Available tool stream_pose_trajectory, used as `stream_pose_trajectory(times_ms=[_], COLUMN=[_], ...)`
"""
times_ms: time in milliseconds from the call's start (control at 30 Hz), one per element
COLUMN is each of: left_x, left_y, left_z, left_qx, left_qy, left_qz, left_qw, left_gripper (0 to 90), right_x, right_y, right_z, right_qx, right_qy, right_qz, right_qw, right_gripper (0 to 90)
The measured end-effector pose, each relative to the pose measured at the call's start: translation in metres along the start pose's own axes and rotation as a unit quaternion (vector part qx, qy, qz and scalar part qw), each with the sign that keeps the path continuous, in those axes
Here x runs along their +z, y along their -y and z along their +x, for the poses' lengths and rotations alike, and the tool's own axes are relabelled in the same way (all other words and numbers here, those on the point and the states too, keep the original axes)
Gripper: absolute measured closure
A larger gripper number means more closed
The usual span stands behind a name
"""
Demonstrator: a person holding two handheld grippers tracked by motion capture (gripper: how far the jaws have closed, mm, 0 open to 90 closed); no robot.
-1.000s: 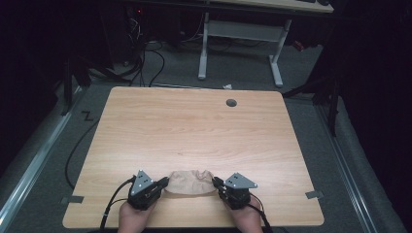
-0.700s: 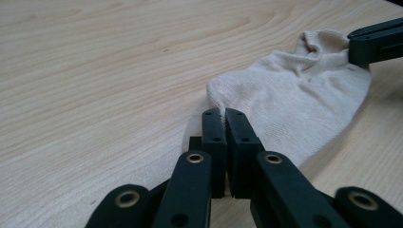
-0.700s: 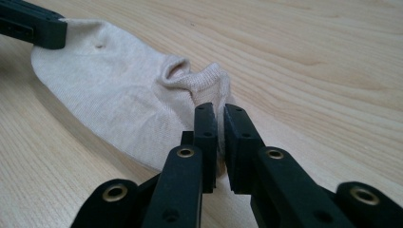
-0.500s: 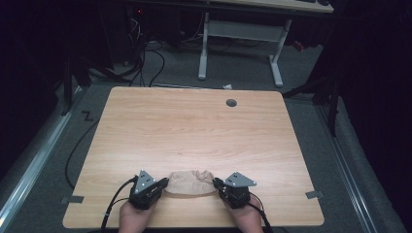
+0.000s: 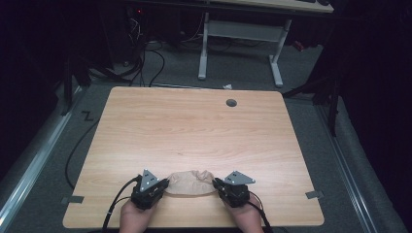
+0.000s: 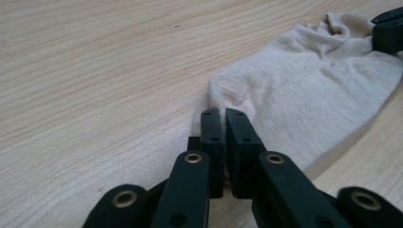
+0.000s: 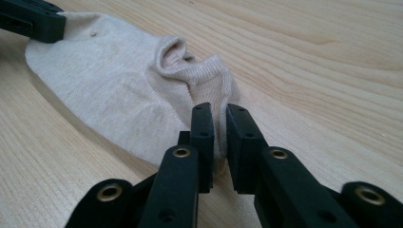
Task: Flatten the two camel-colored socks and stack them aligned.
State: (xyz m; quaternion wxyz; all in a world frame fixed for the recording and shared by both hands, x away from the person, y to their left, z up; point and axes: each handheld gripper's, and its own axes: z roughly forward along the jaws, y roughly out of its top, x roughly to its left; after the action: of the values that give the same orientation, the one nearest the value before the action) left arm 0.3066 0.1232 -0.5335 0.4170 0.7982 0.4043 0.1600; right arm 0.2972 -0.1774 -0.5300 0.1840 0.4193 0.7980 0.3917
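Note:
A beige ankle sock (image 5: 191,182) lies stretched flat near the table's front edge, between the two grippers. My left gripper (image 5: 164,187) is shut on the sock's left end; in the left gripper view its jaws pinch the fabric edge (image 6: 223,118), and the sock (image 6: 304,90) spreads away to the right. My right gripper (image 5: 217,184) is shut on the other end, by the cuff opening. In the right gripper view the jaws hold the ribbed cuff (image 7: 217,121) and the sock (image 7: 114,90) runs off to the left gripper (image 7: 33,21) at the upper left.
The wooden table (image 5: 194,131) has a round cable hole (image 5: 231,103) near its far edge. Both hands (image 5: 136,218) sit at the front edge. Cables (image 5: 116,204) trail from the grippers. Beyond the table stand a desk frame (image 5: 238,43) and floor cables.

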Motion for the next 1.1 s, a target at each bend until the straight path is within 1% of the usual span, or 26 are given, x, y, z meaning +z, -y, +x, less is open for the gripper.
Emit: stream_pose_trajectory(times_ms=[67, 133, 200, 367, 467, 533, 600, 667, 767, 833, 867, 900, 1000, 1067, 1100], left_x=[0.000, -0.001, -0.001, -0.001, -0.001, -0.001, -0.002, -0.003, -0.004, -0.004, -0.005, -0.006, -0.009, -0.013, -0.014], left_y=[0.000, 0.000, 0.000, 0.000, 0.001, 0.001, 0.001, 0.000, -0.001, -0.003, -0.004, -0.006, -0.011, -0.016, -0.018], left_z=[0.001, 0.002, 0.002, 0.003, 0.004, 0.004, 0.005, 0.006, 0.010, 0.013, 0.015, 0.018, 0.031, 0.042, 0.047], left_qx=[-0.003, -0.006, -0.012, -0.016, -0.019, -0.018, -0.019, -0.022, -0.033, -0.038, -0.037, -0.025, -0.031, -0.021, -0.014], left_qy=[-0.002, -0.001, 0.002, 0.000, 0.007, 0.009, 0.012, 0.013, 0.013, 0.014, 0.013, 0.000, -0.007, -0.030, -0.039], left_qz=[-0.005, -0.008, -0.008, -0.011, -0.012, -0.014, -0.016, -0.020, -0.028, -0.031, -0.034, -0.033, -0.038, -0.046, -0.049], left_qw=[1.0000, 0.9999, 0.9999, 0.9998, 0.9997, 0.9997, 0.9996, 0.9995, 0.9990, 0.9987, 0.9987, 0.9992, 0.9988, 0.9983, 0.9979], left_gripper=[79.1, 76.8, 73.9, 67.3, 67.0, 67.1, 66.4, 65.6, 64.9, 64.4, 64.0, 64.0, 63.0, 62.9, 62.8], right_x=[0.000, -0.001, -0.002, -0.006, -0.009, -0.010, -0.011, -0.012, -0.014, -0.016, -0.017, -0.018, -0.017, -0.016, -0.016], right_y=[0.000, 0.000, 0.001, -0.001, -0.002, -0.002, -0.002, -0.003, -0.003, -0.003, -0.003, -0.003, -0.004, -0.007, -0.009], right_z=[-0.001, -0.001, -0.002, -0.001, -0.002, -0.004, -0.005, -0.006, -0.009, -0.012, -0.014, -0.015, -0.022, -0.027, -0.031], right_qx=[0.004, 0.007, 0.002, 0.002, 0.002, 0.003, 0.007, 0.008, 0.009, 0.005, 0.005, 0.006, 0.003, 0.005, 0.004], right_qy=[-0.001, -0.002, -0.003, -0.001, 0.001, 0.003, 0.006, 0.008, 0.011, 0.015, 0.016, 0.018, 0.026, 0.033, 0.040], right_qz=[0.000, -0.003, -0.007, -0.023, -0.030, -0.033, -0.036, -0.039, -0.046, -0.050, -0.053, -0.055, -0.059, -0.057, -0.055], right_qw=[1.0000, 1.0000, 1.0000, 0.9997, 0.9995, 0.9994, 0.9993, 0.9992, 0.9988, 0.9986, 0.9984, 0.9983, 0.9979, 0.9978, 0.9977], right_gripper=[78.4, 76.6, 75.7, 74.3, 72.7, 70.5, 68.1, 65.9, 63.6, 62.5, 61.6, 60.6, 58.2, 56.9, 56.1])
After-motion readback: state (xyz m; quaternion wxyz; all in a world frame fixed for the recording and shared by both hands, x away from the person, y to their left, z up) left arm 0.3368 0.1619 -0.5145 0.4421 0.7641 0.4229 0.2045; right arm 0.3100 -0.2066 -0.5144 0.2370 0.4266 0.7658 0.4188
